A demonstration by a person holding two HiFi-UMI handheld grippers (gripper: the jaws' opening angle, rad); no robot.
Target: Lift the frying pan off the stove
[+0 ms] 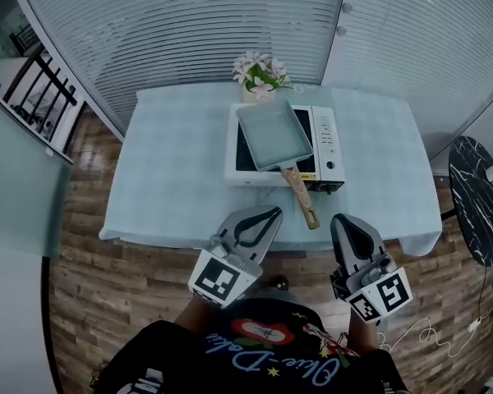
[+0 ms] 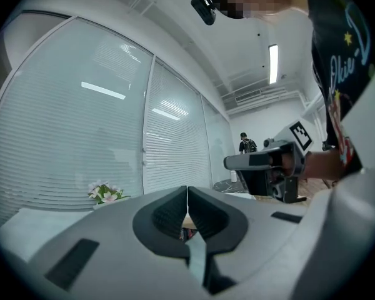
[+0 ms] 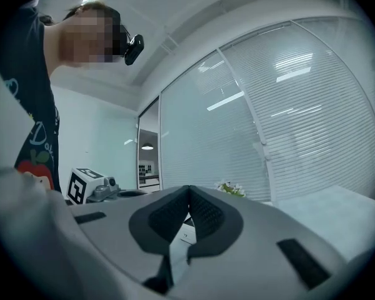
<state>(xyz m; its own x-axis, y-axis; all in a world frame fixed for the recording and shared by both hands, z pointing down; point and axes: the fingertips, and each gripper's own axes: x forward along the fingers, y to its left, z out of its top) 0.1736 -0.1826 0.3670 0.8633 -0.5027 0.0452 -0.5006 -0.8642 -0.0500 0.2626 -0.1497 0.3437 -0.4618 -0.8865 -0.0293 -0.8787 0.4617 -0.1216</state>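
On the white stove (image 1: 324,150), one rectangular pale-teal frying pan (image 1: 273,134), lying flat, with one wooden handle (image 1: 301,195) slanting past the stove's front edge and out over the cloth toward the near side. One stove only, set mid-table on a single table (image 1: 172,171) under a light checked cloth. Just behind the stove, one small bunch of pink-and-white flowers (image 1: 260,74).

At the near table edge, two grippers, one on either side of the handle's end and both apart from it. Left gripper (image 1: 267,214) pressed fully together with nothing between the jaws. Right gripper (image 1: 342,222) likewise closed tight and bare.

Off to the right, one round black marbled side table (image 1: 476,208) on the wood-plank floor, with one white cable (image 1: 427,331) trailing near it. Beyond the table, slatted blinds (image 1: 189,31) behind glass.
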